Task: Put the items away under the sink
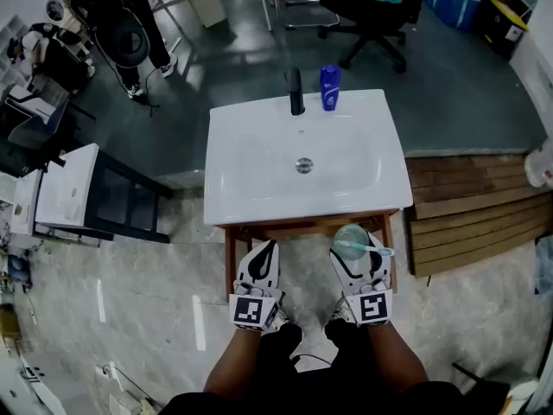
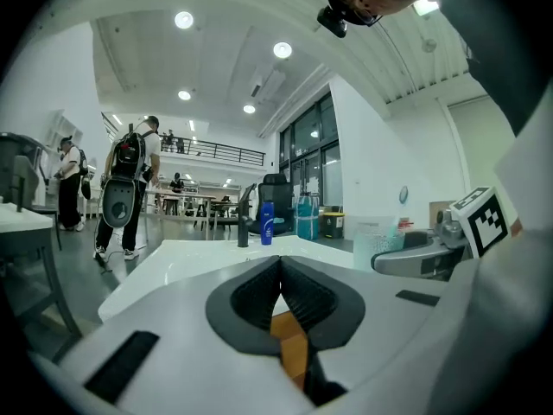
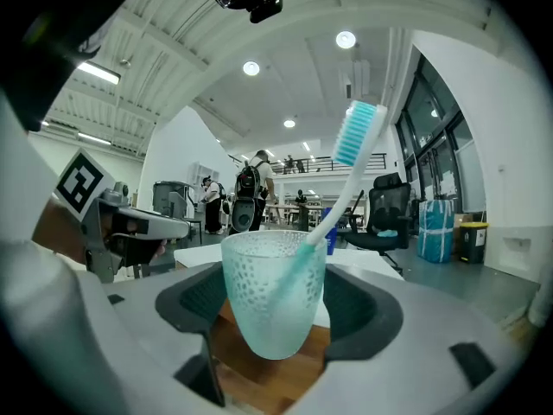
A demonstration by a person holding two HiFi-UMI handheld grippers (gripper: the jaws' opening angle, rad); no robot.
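My right gripper (image 1: 353, 246) is shut on a pale green dimpled cup (image 3: 272, 294) that holds a teal-and-white toothbrush (image 3: 344, 180). In the head view the cup (image 1: 352, 241) hangs just in front of the white sink's (image 1: 259, 119) front edge, over the wooden stand (image 1: 309, 225). My left gripper (image 1: 263, 251) sits beside it at the left, its jaws shut with nothing between them (image 2: 280, 285). A blue bottle (image 1: 329, 87) stands at the sink's back edge next to the black tap (image 1: 295, 91). The space under the sink is mostly hidden.
A white cabinet on a dark frame (image 1: 69, 184) stands at the left. Stacked wooden planks (image 1: 473, 206) lie at the right. A black office chair (image 1: 373, 11) and people (image 2: 126, 193) are beyond the sink. The person's legs fill the bottom of the head view.
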